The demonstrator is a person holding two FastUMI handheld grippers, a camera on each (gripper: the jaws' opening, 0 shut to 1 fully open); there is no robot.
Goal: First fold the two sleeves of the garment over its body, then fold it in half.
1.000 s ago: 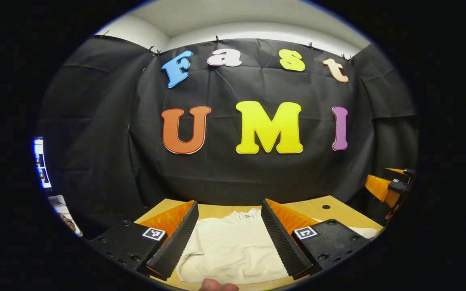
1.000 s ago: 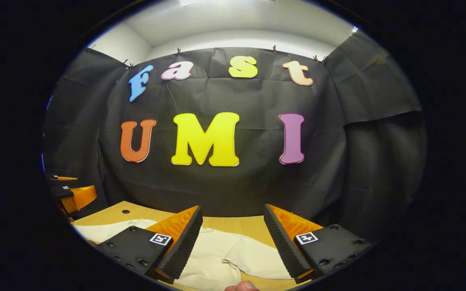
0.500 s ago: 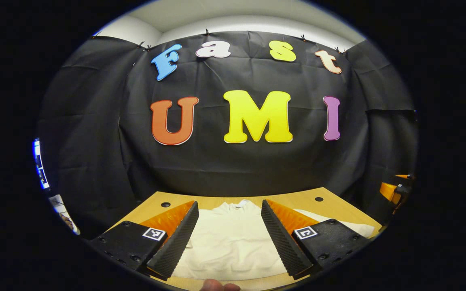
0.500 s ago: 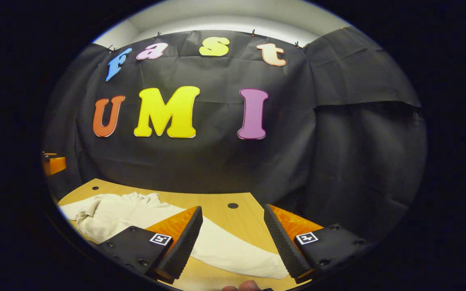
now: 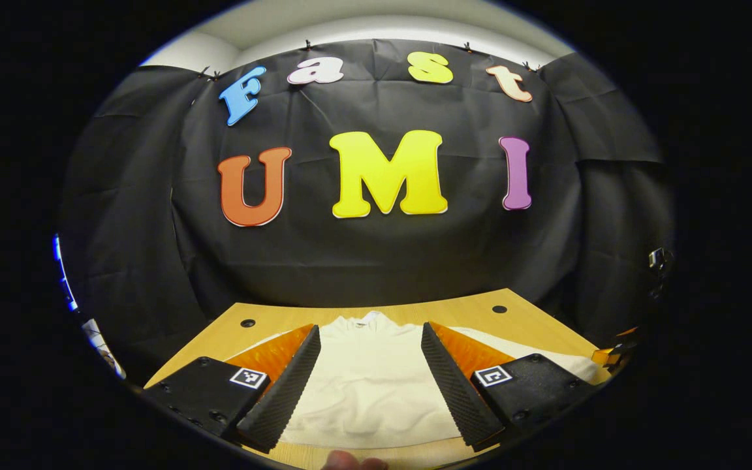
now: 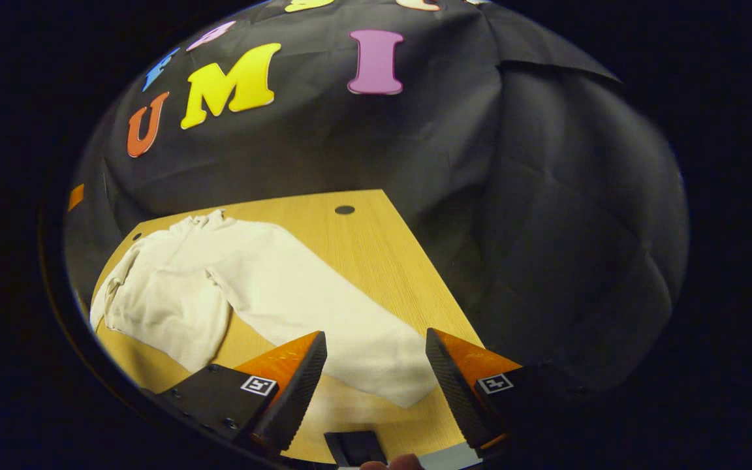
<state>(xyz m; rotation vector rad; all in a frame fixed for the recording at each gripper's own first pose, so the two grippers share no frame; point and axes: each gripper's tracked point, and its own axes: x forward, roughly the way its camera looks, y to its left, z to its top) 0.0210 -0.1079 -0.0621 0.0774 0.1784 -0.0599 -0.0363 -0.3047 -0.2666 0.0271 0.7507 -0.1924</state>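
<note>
Sleeve [image 6: 324, 313] end between right gripper [image 6: 376, 385] spread empty fingers; left gripper [image 5: 371, 382] likewise over garment [image 5: 373, 378].

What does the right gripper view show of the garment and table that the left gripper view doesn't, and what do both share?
Right gripper view alone: the cream garment's long sleeve lying stretched out across the wooden table, its cuff end between the open right tool.

Left gripper view alone: the garment's collar, seen head-on between the open left tool.

Both: the cream long-sleeved garment lying on the table, and round holes in the tabletop.
</note>
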